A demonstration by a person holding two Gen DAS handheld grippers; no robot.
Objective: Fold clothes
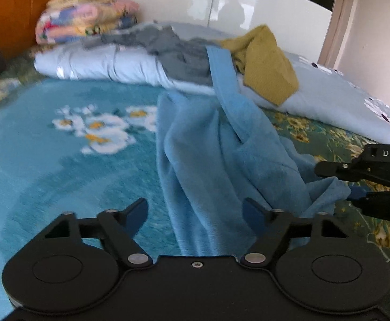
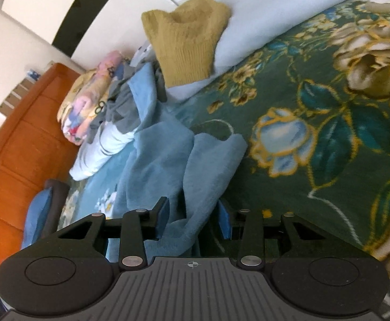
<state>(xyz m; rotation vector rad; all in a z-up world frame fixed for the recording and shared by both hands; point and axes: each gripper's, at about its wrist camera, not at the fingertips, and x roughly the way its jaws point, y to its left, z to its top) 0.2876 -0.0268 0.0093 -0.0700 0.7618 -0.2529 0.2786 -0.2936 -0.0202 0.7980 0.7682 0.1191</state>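
A light blue fleece garment [image 1: 216,155] lies crumpled on the bed, one strap-like edge running up onto the pale quilt. It also shows in the right wrist view [image 2: 173,157]. My left gripper [image 1: 196,214] is open, its jaws wide on either side of the garment's near end, with cloth between them. My right gripper [image 2: 193,220] is open, with a fold of the blue garment lying between its jaws; it shows at the right edge of the left wrist view [image 1: 360,184]. A mustard knit sweater [image 1: 264,64] and a grey garment [image 1: 173,48] lie on the quilt behind.
A folded pale blue quilt [image 1: 101,64] lies across the back of the bed. A stack of colourful folded blankets [image 1: 82,18] sits by the orange wooden headboard [image 2: 15,144]. The bed cover is teal with daisies [image 1: 47,160] and dark green floral [image 2: 328,112].
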